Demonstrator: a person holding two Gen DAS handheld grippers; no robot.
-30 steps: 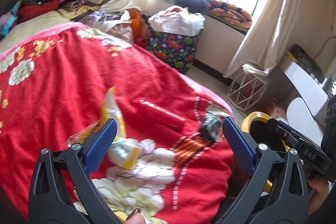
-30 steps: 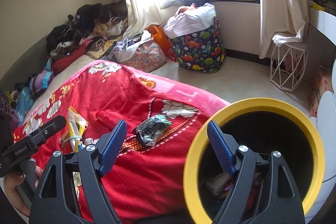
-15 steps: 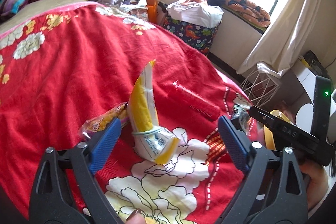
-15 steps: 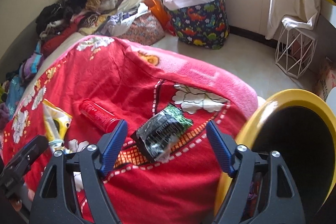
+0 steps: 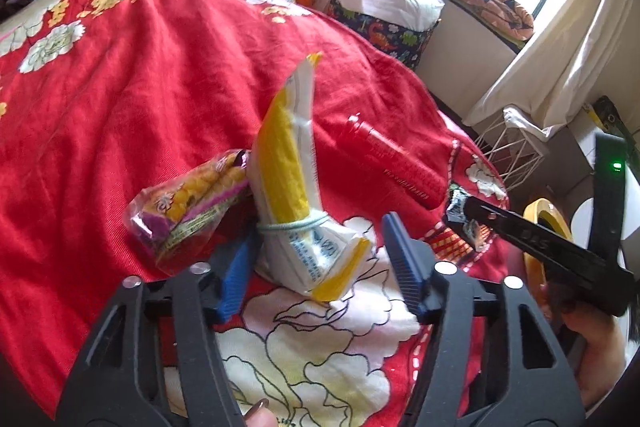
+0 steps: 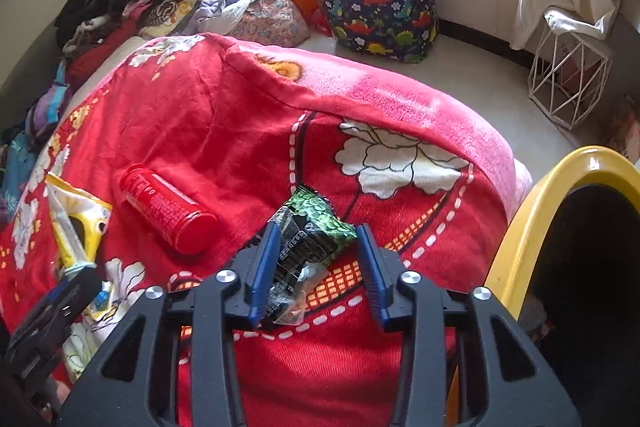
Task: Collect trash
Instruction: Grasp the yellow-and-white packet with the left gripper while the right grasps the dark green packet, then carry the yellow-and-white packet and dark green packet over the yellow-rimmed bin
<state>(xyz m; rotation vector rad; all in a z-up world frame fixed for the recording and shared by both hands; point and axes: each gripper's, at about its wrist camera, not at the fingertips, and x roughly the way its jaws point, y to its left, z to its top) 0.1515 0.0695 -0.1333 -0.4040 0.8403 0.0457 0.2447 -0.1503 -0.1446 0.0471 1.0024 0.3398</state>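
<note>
left gripper jaws closing, half-open around banded yellow-white snack bag, not clamped | right gripper jaws closing, narrow, around crinkled green-black wrapper, right pad clear | risk: pinching red blanket, wrappers slipping

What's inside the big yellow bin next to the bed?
The yellow bin looks mostly dark inside. Something pale shows low by the rim, too dim to name. The right gripper hides the rest.
</note>
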